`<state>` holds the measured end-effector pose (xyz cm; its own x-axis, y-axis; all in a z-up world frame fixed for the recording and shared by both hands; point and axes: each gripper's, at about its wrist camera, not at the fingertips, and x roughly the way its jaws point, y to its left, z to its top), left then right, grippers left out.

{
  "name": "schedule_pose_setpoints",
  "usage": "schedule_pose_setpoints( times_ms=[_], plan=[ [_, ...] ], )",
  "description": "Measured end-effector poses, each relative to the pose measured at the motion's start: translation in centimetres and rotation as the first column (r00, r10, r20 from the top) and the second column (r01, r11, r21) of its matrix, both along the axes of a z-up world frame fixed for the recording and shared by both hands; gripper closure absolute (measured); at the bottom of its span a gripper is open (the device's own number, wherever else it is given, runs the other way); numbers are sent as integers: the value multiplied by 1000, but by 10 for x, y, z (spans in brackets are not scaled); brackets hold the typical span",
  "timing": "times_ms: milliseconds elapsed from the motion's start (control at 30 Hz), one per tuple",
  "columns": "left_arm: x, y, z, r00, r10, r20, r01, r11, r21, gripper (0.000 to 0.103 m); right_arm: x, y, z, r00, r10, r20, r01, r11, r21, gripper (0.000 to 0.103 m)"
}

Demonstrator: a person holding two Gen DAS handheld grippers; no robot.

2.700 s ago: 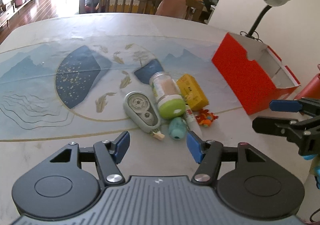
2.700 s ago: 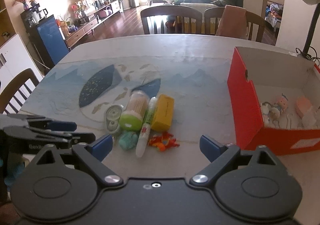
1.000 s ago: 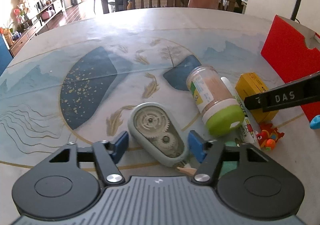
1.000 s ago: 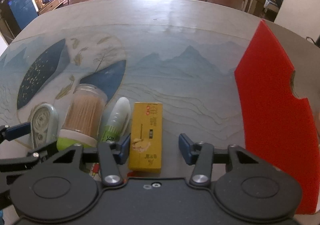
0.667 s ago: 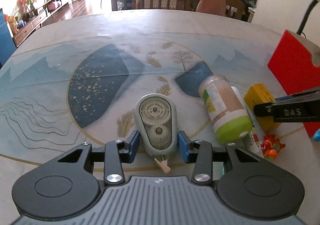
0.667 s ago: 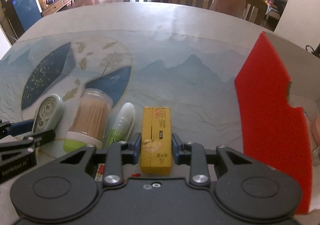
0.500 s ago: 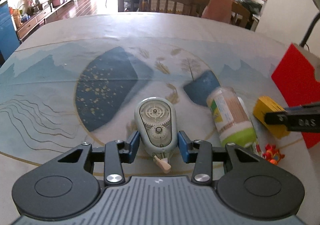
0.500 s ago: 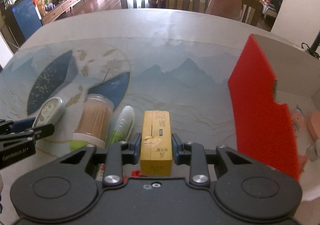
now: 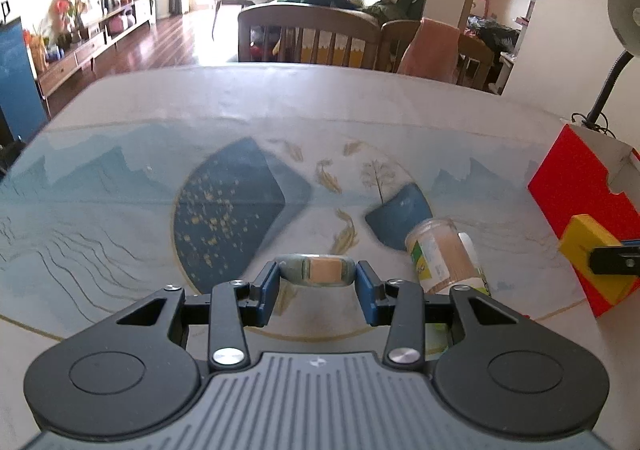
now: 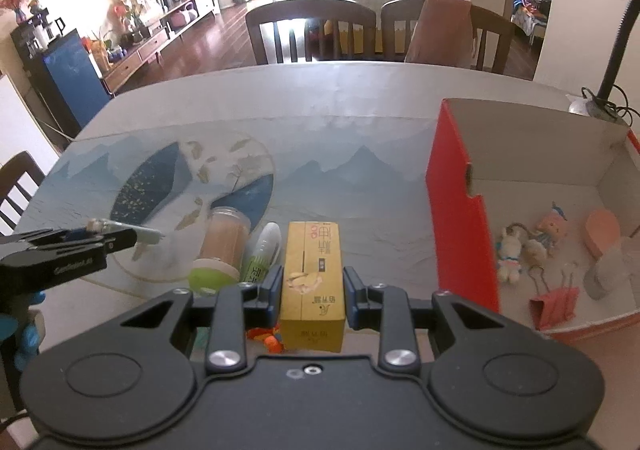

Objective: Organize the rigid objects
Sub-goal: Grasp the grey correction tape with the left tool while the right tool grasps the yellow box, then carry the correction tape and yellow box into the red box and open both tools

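The left tongs (image 9: 316, 284) are clenched on the grey-green oval plastic correction-tape dispenser (image 9: 315, 269), lifted above the counter (image 9: 360, 110); the right tongs (image 10: 312, 292) grasp the yellow rectangular cardboard box (image 10: 313, 282), with the red open-topped cardboard box (image 10: 460, 218) at their 2 o'clock; the dispenser is pinched across curved, smooth sides, so it could probably twist or slip out during the carry; either load might catch the red wall; the toothpick jar with green lid (image 10: 220, 254) and the white glue stick (image 10: 262, 250) lie at 10 o'clock, untouched.
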<state>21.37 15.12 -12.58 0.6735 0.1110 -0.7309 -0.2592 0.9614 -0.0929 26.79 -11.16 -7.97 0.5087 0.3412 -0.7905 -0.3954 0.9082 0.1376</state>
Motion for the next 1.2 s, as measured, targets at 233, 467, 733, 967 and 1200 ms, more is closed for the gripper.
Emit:
schedule_pose_setpoints(
  times_ms=[233, 467, 733, 967, 1200],
  plan=[
    [-5, -2, 16, 999, 0, 34, -1, 1000, 19, 63, -11, -21, 16, 1000, -11, 22, 10, 999, 31, 74],
    [-10, -14, 40, 997, -24, 77, 22, 999, 24, 63, -14, -47, 33, 998, -40, 55, 36, 997, 72, 74],
    [-10, -36, 70, 991, -56, 122, 57, 998, -8, 63, -4, -81, 50, 991, -78, 106, 68, 993, 95, 74],
    [6, -78, 99, 978, -136, 157, 145, 989, -42, 63, 12, -120, 53, 982, -133, 131, 122, 988, 91, 74],
    [37, -129, 113, 960, -227, 167, 238, 970, -54, 63, 33, -172, 48, 963, -222, 154, 212, 974, 81, 74]
  ],
)
